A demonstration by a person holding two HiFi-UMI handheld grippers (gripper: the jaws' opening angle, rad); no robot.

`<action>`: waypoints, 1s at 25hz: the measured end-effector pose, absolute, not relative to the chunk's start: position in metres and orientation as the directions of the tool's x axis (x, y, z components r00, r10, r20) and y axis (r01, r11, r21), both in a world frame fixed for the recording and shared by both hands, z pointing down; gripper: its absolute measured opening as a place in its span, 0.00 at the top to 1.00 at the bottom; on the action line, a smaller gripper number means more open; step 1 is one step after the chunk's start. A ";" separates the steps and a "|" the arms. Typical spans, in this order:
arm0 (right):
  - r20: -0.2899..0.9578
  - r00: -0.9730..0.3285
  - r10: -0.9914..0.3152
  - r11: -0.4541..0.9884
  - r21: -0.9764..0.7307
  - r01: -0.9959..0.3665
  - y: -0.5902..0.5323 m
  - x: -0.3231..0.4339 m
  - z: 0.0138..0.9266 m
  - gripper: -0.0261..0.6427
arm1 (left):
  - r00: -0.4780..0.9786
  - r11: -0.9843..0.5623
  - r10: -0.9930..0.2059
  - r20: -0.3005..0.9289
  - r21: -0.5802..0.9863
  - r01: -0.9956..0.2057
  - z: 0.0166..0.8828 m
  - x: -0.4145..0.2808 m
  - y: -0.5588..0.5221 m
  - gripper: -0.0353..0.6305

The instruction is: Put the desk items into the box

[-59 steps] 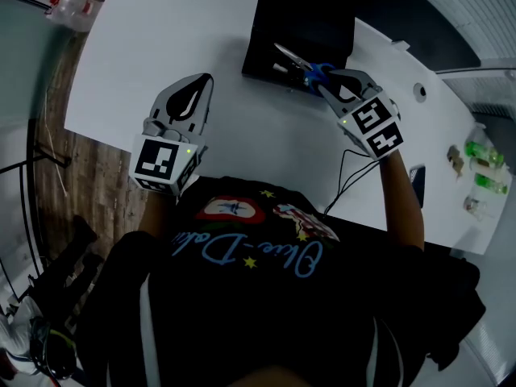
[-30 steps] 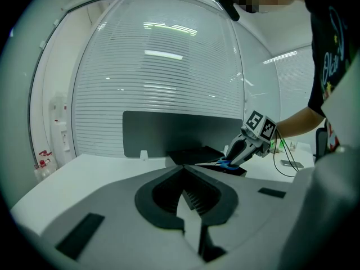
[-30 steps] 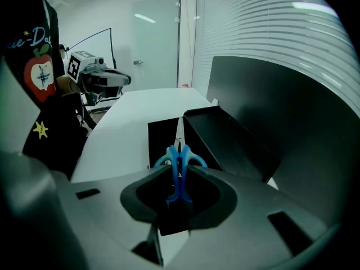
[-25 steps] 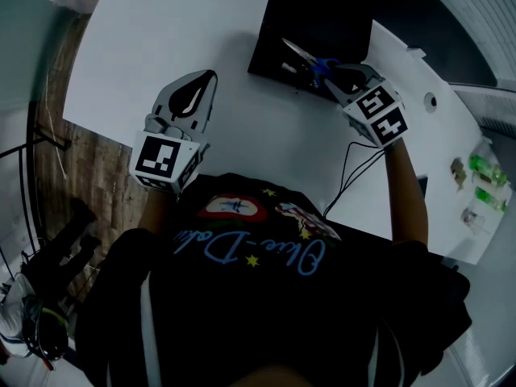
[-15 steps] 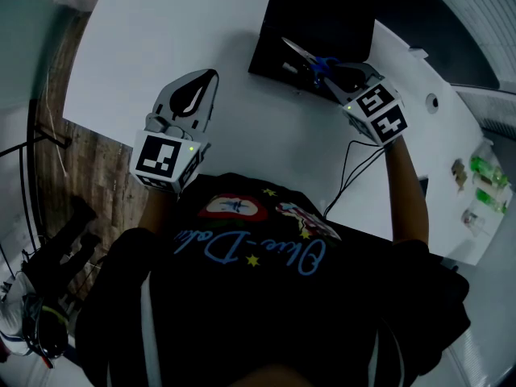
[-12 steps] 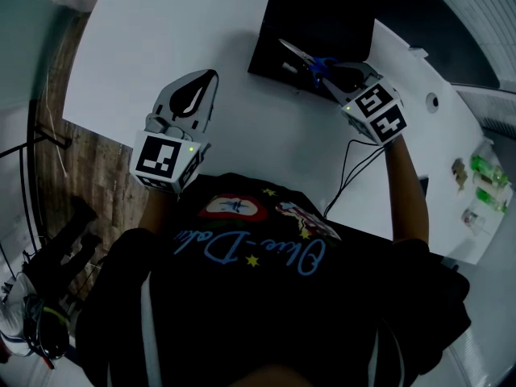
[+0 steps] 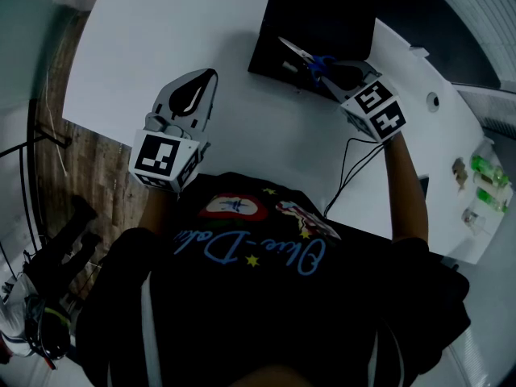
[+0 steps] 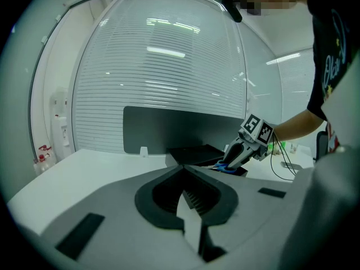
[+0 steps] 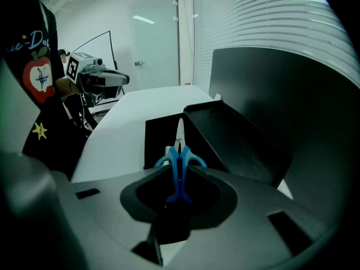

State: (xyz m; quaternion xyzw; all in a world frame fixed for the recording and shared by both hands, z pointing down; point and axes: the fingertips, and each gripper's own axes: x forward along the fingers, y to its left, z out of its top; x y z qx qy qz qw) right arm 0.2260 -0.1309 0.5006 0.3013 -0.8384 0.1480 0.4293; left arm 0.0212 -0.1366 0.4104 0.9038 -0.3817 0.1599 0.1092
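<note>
Barely anything has shifted: since the earliest frame the right hand-held gripper (image 7: 330, 75) has crept slightly further toward the box (image 7: 322, 14), while the left hand-held gripper (image 7: 203, 85) keeps its place.

On the white table (image 7: 161, 31), the black box lies at 1 o'clock. It looks light, so a nudge from the right hand-held gripper could slide it away. The left hand-held gripper, at 9 o'clock, is closed and empty, and well apart from the box, so it cannot steady it.

The right hand-held gripper is clamped on the blue handles of the scissors (image 7: 305, 57). Their blades point to 11 o'clock over the box's near wall. Let go here, the scissors may teeter on that wall and drop onto the table. The pinch on such slim handles could also let them swivel, catching the tips on the rim.
</note>
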 end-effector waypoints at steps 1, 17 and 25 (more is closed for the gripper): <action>0.808 -0.451 -0.378 0.774 0.009 -0.633 -0.131 0.226 0.501 0.82 | 0.661 -0.682 -0.656 0.365 0.088 -0.726 0.410 0.021 -0.137 0.94; 0.776 -0.457 -0.435 0.745 0.025 -0.667 -0.135 0.227 0.486 0.86 | 0.666 -0.677 -0.660 0.348 0.111 -0.728 0.405 0.020 -0.136 0.94; 0.727 -0.445 -0.524 0.695 0.063 -0.716 -0.143 0.234 0.470 0.94 | 0.686 -0.703 -0.647 0.333 0.088 -0.706 0.401 0.025 -0.135 0.94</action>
